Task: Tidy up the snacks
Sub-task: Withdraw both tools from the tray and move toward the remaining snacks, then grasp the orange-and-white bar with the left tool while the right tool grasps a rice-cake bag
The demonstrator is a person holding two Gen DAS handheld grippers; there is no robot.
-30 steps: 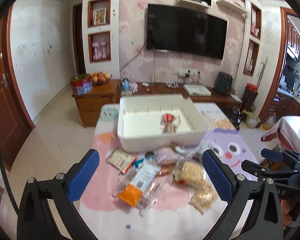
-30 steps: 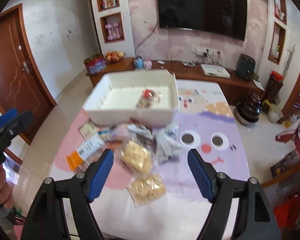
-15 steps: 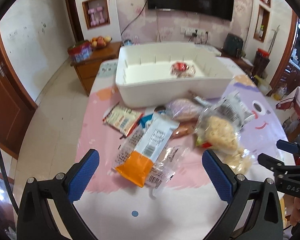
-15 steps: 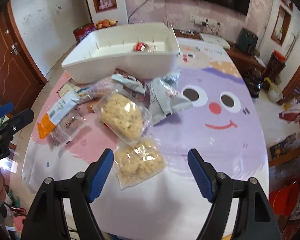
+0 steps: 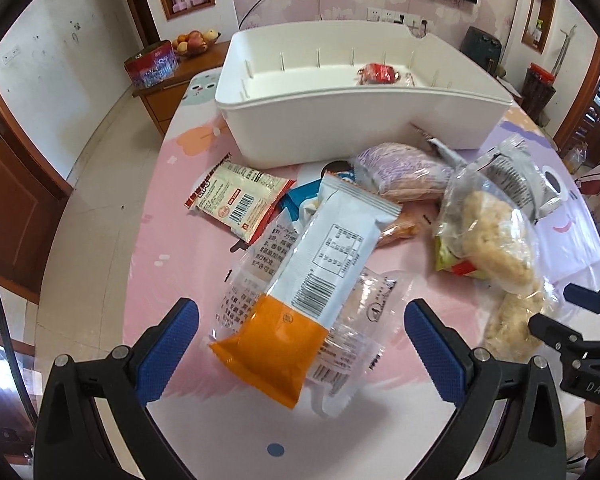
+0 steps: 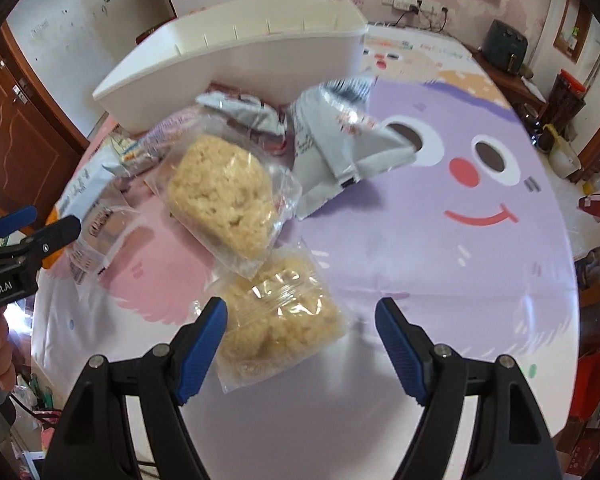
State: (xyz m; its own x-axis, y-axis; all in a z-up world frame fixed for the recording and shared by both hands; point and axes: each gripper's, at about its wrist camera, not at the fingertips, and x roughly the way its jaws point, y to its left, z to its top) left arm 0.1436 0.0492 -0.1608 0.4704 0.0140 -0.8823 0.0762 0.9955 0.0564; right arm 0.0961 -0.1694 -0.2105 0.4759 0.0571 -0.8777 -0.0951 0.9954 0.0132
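A pile of snack packets lies on the table in front of a white bin (image 5: 340, 128). The bin holds one red-wrapped snack (image 5: 378, 74). My left gripper (image 5: 300, 340) is open, its fingers on either side of a white and orange packet (image 5: 308, 292) that lies on a clear-wrapped snack (image 5: 360, 344). My right gripper (image 6: 300, 332) is open over a clear bag of pale rice crisp (image 6: 284, 320). A second rice crisp bag (image 6: 224, 196) lies just beyond it. Grey packets (image 6: 340, 140) sit near the bin (image 6: 240, 60).
A red and white sachet (image 5: 236, 200) and a purple packet (image 5: 404, 170) lie near the bin. The table has a pink and purple cartoon cloth (image 6: 460, 200). Its near edge is close below both grippers. A wooden cabinet (image 5: 168, 92) stands beyond.
Both grippers have moved forward and down toward the pile. The left now straddles the orange and white packet, the right the nearest rice crisp bag. Both stay open.
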